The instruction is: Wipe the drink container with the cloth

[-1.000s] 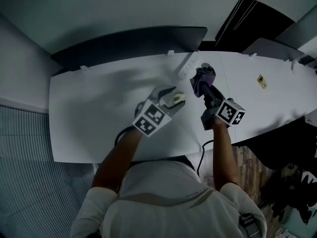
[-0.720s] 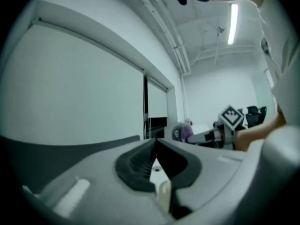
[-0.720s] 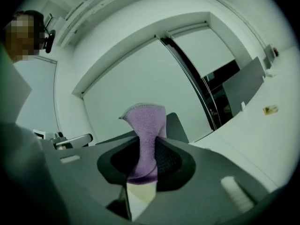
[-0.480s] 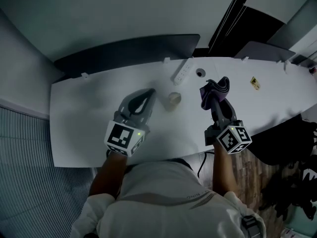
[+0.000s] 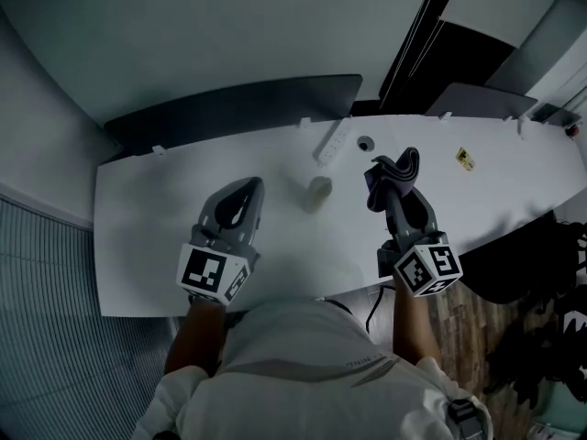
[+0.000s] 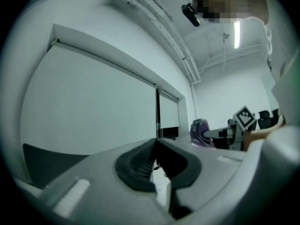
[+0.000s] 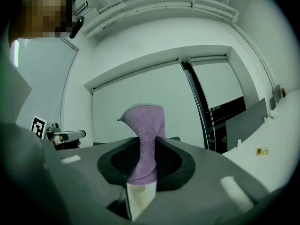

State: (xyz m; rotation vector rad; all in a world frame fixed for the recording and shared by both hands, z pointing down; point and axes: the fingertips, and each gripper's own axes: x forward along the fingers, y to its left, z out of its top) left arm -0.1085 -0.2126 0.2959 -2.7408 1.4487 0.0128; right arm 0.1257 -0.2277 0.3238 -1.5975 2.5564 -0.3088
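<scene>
The drink container (image 5: 318, 192), small and pale, stands alone on the white table (image 5: 165, 200), between the two grippers and touched by neither. To its left, my left gripper (image 5: 249, 189) is held off the table, shut and empty. The left gripper view shows its jaws (image 6: 155, 156) closed together with nothing between them. To the container's right, my right gripper (image 5: 387, 191) is shut on the purple cloth (image 5: 394, 170). In the right gripper view the cloth (image 7: 143, 135) sticks up from between the pads.
A white power strip (image 5: 332, 140) and a small round fitting (image 5: 366, 142) lie at the table's far edge, behind the container. A yellow sticker (image 5: 465, 159) is on the table at the right. Dark panels stand behind the table.
My left gripper was open around the container a second ago. It has let go, shut, and drawn back left and toward me. The right gripper with the cloth also pulled back.
</scene>
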